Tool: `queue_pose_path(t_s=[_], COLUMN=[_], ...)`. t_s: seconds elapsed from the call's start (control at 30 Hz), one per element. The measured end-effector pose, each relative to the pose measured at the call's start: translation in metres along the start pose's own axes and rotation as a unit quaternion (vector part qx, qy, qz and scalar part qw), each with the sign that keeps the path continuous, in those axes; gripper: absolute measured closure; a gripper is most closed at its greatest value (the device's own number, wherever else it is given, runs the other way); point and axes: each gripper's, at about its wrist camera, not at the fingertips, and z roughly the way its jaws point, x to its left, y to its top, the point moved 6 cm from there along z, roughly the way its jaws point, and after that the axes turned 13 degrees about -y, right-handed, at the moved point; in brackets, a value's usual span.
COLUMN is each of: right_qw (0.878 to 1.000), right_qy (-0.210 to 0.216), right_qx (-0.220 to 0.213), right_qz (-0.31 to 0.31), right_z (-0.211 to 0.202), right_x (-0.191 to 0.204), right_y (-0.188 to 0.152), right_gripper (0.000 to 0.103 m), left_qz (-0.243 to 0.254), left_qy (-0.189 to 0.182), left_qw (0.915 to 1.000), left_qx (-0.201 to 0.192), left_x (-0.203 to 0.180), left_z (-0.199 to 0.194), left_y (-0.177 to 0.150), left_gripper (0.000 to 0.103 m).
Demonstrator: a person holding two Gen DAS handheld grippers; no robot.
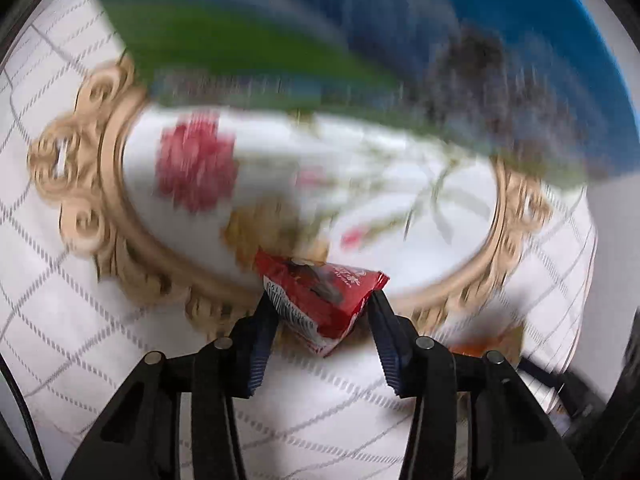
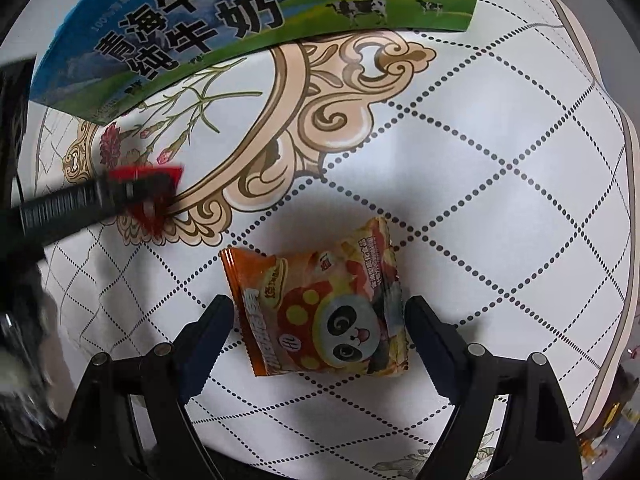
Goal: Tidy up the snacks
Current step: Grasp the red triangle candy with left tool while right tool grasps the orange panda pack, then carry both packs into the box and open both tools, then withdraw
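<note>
Gripping a red snack packet [image 1: 324, 300], left gripper [image 1: 320, 300] clamped on it from both sides, pointing down over the gold scrollwork of the patterned tablecloth [image 1: 80, 340]; same packet seen at nine o'clock in the right wrist view, lifted just off the cloth by the look of it. Hanging above the orange panda snack bag [image 2: 320, 312], right gripper [image 2: 320, 320] spread wide, pads clear of the bag on either side, nothing held. Lying flat on the cloth, that bag, untouched. Standing at twelve o'clock, a blue-and-green milk carton box [image 2: 240, 16], likely the destination, though cannot tell. Judging progress: early to middling, one snack in hand, one waiting, nothing visibly stowed.
</note>
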Motion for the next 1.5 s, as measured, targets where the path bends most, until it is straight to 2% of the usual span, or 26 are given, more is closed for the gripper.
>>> queue_pose_path(t_s=[0.1, 0.2, 0.27, 0.33, 0.43, 0.53, 0.67, 0.8, 0.87, 0.93, 0.97, 1.1, 1.3, 1.5], right_qw=[1.0, 1.0, 1.0, 1.0, 1.0, 1.0, 1.0, 0.999, 0.999, 0.998, 0.997, 0.997, 0.998, 0.995], right_qy=[-0.006, -0.008, -0.01, -0.009, -0.009, -0.009, -0.015, -0.031, -0.038, -0.048, -0.051, -0.034, -0.003, 0.039], right_qx=[0.003, 0.011, 0.018, 0.019, 0.015, 0.017, 0.019, 0.015, 0.008, -0.01, -0.016, -0.033, -0.045, -0.089], right_qz=[-0.008, -0.013, -0.015, -0.015, -0.018, -0.017, -0.019, -0.033, -0.035, -0.043, -0.049, -0.053, -0.043, -0.028], right_z=[0.004, 0.011, 0.016, 0.018, 0.014, 0.015, 0.022, 0.027, 0.027, 0.024, 0.022, 0.01, -0.019, -0.088], right_x=[0.004, 0.008, 0.01, 0.01, 0.011, 0.016, 0.025, 0.036, 0.039, 0.042, 0.044, 0.052, 0.046, 0.03], right_y=[-0.001, -0.001, 0.001, 0.001, 0.004, 0.009, 0.018, 0.02, 0.019, 0.018, 0.016, 0.011, 0.007, 0.021], right_gripper=[0.013, 0.013, 0.013, 0.013, 0.012, 0.011, 0.01, 0.01, 0.011, 0.023, 0.033, 0.05, 0.053, 0.053], left_qz=[0.006, 0.007, -0.011, -0.039, -0.055, -0.041, -0.041, -0.022, -0.01, 0.004, 0.006, 0.013, 0.038, 0.062], left_qy=[0.004, -0.003, -0.033, -0.05, -0.078, -0.052, -0.018, 0.004, 0.012, 0.02, 0.022, 0.024, 0.004, -0.049], left_qw=[0.9998, 0.9997, 0.9991, 0.9976, 0.9952, 0.9976, 0.9986, 0.9998, 0.9998, 0.9997, 0.9996, 0.9994, 0.9989, 0.9953], left_qx=[0.021, 0.023, 0.024, 0.027, 0.021, 0.021, 0.027, 0.003, -0.008, -0.013, -0.015, -0.021, -0.028, -0.057], left_x=[0.007, 0.013, 0.016, 0.019, 0.025, 0.026, 0.03, 0.023, 0.023, 0.02, 0.017, 0.007, -0.015, -0.051], left_z=[0.005, 0.01, 0.013, 0.01, -0.009, -0.011, 0.006, 0.012, 0.007, 0.005, 0.006, -0.002, -0.029, -0.082], left_y=[-0.026, -0.038, -0.036, -0.031, -0.025, -0.017, -0.006, -0.001, 0.001, 0.004, 0.004, -0.009, -0.033, -0.029], left_gripper=[0.061, 0.058, 0.044, 0.042, 0.041, 0.035, 0.035, 0.038, 0.053, 0.057, 0.059, 0.061, 0.062, 0.062])
